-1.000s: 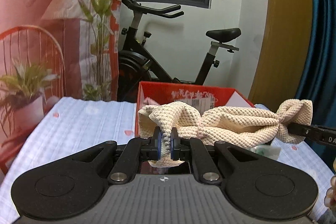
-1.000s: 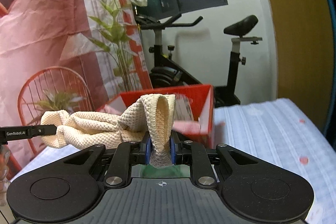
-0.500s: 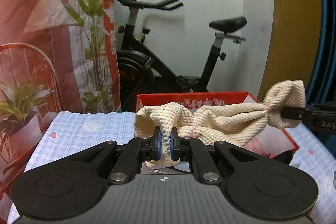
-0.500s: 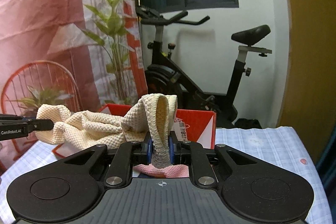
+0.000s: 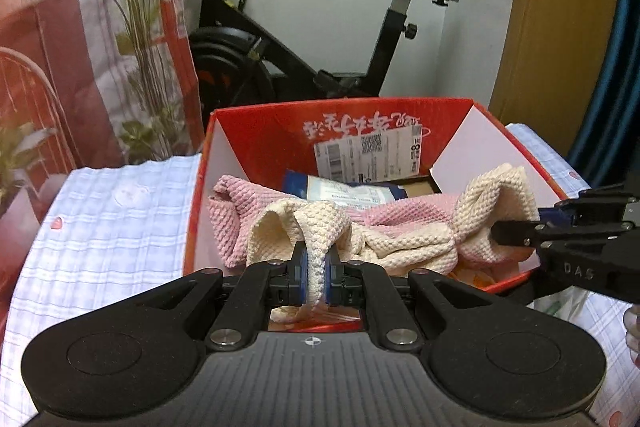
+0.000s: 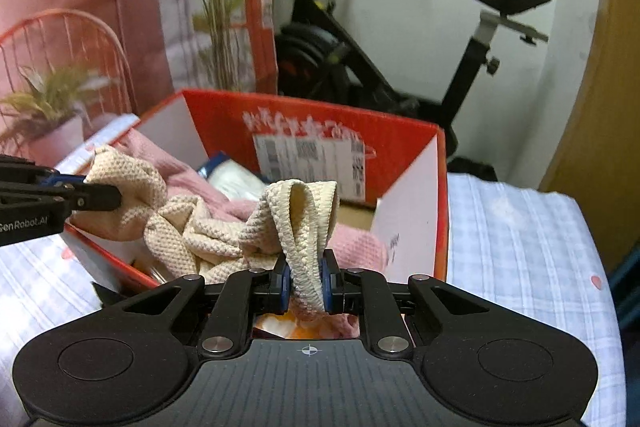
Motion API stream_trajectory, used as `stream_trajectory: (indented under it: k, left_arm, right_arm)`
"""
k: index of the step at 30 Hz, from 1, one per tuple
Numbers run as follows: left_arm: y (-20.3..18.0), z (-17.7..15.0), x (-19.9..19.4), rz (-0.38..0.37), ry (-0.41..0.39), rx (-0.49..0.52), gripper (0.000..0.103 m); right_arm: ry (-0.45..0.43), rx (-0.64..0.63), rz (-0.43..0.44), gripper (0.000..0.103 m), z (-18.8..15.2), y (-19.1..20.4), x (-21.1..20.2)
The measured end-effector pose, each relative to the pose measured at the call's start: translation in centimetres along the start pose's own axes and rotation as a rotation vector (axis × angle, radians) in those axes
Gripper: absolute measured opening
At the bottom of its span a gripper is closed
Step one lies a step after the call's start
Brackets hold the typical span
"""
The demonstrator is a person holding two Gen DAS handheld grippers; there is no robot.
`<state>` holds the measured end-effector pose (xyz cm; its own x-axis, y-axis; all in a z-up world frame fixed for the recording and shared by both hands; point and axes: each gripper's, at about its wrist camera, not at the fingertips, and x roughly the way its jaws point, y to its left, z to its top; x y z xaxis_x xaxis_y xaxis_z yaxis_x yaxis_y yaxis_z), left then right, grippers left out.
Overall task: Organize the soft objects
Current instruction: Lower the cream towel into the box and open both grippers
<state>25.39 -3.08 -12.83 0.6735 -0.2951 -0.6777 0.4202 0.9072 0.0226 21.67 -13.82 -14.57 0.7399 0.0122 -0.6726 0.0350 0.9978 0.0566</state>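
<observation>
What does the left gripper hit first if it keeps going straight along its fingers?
Probably the pink cloth lying in the red box. The left gripper, shut on the cream cloth, points down into the box over its near wall; depth is uncertain.

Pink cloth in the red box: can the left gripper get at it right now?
Probably not: the left gripper is shut on the cream cloth, which drapes over the pink cloth.
</observation>
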Motion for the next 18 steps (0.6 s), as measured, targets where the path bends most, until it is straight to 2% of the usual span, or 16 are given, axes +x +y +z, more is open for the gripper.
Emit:
stream_trajectory:
  k: [4, 13, 15, 17, 18]
  left_arm:
    - [0.0, 0.1, 0.7, 0.001, 0.02, 0.008, 0.009]
    - [0.1, 0.5, 1.2, -0.007, 0.029, 0.016, 0.01]
    - [0.2, 0.5, 0.7, -0.026, 0.012, 0.012, 0.013]
    - [0.3, 0.4, 0.0, -0.037, -0.013, 0.017, 0.021]
    - [0.2, 0.3, -0.4, -0.039, -0.031, 0.024, 0.024]
  right_arm:
    - [0.042, 0.019, 0.005, 0.014, -0.1, 0.0, 1.2]
    - [0.058, 0.031, 0.021, 0.015, -0.1, -0.2, 1.8]
    - [0.056, 0.03, 0.012, 0.019, -0.1, -0.2, 1.7]
    - [0.037, 0.045, 0.006, 0.03, -0.1, -0.4, 1.3]
    - [0.022, 0.054, 0.005, 0.032, -0.3, -0.5, 0.9]
